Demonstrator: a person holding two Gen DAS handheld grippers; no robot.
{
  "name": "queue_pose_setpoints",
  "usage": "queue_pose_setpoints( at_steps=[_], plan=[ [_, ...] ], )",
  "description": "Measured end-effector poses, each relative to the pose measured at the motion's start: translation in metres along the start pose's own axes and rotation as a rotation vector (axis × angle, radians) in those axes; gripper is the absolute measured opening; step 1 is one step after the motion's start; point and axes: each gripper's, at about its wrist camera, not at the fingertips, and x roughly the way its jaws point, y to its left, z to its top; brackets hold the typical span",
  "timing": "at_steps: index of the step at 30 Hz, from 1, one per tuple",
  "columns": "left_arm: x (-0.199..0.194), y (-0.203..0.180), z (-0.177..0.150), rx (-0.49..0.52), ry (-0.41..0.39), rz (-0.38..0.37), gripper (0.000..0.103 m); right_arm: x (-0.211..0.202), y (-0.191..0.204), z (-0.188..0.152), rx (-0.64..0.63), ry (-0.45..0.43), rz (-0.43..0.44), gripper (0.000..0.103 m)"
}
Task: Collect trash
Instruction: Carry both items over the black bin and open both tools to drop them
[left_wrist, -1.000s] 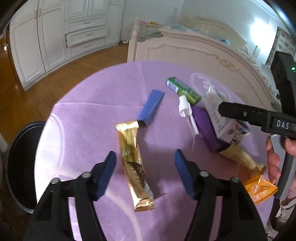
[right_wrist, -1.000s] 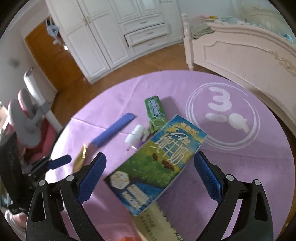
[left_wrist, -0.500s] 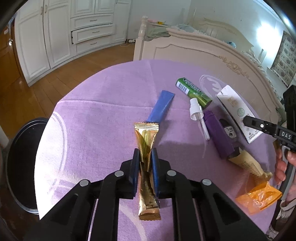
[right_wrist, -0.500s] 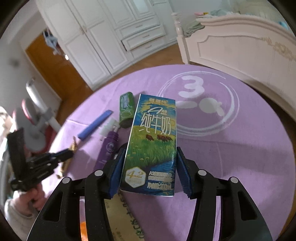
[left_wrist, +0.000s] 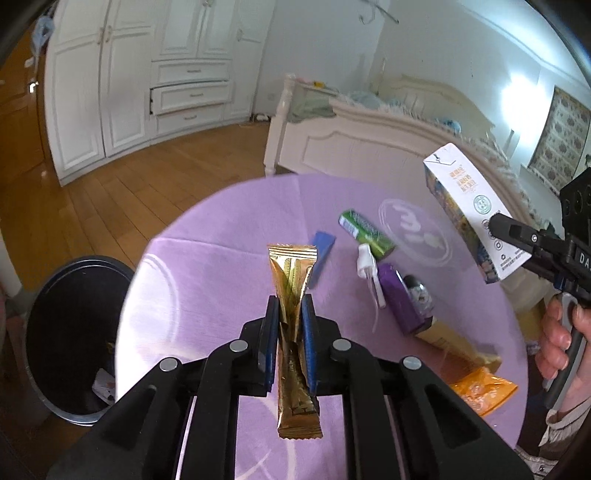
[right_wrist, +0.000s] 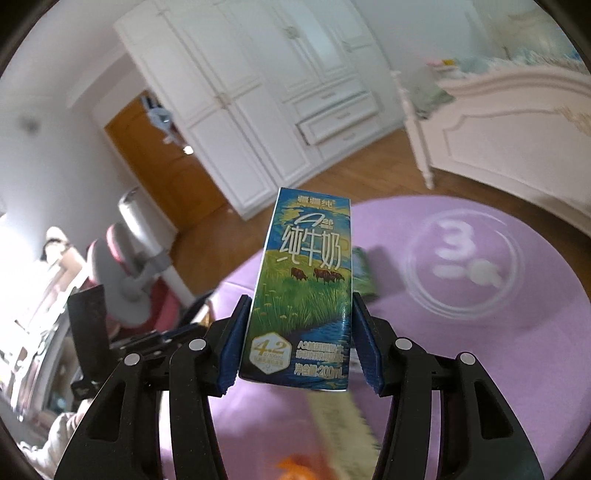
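Milk carton (right_wrist: 306, 291), reading "纯牛奶" and "200mL", is sitting clamped in the right gripper (right_wrist: 297, 347) while the left gripper (left_wrist: 290, 332) is pinching a gold sachet (left_wrist: 293, 314).

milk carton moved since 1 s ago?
Yes. The milk carton lay flat on the purple tablecloth then; now it is upright, clamped in the right gripper, lifted clear of the cloth.

"纯牛奶", "4.2", "200mL" on milk carton (right_wrist: 303, 291), "3" on purple tablecloth (right_wrist: 458, 242)
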Motion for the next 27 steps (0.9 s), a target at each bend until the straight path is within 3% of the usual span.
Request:
queue_pose_setpoints(
  at_steps=[12, 27],
  plan=[
    [-0.048, 0.059, -0.008, -0.081, -0.108, 0.108, 0.014, 0.052, 0.096, 0.003, -0.152, 0.087, 0.089, 0.053],
    [-0.076, 0.156, -0.026, -0.263, -0.180, 0.186, 0.014, 0.146, 0.178, -0.008, -0.217, 0.236, 0.159, 0.053]
  ],
)
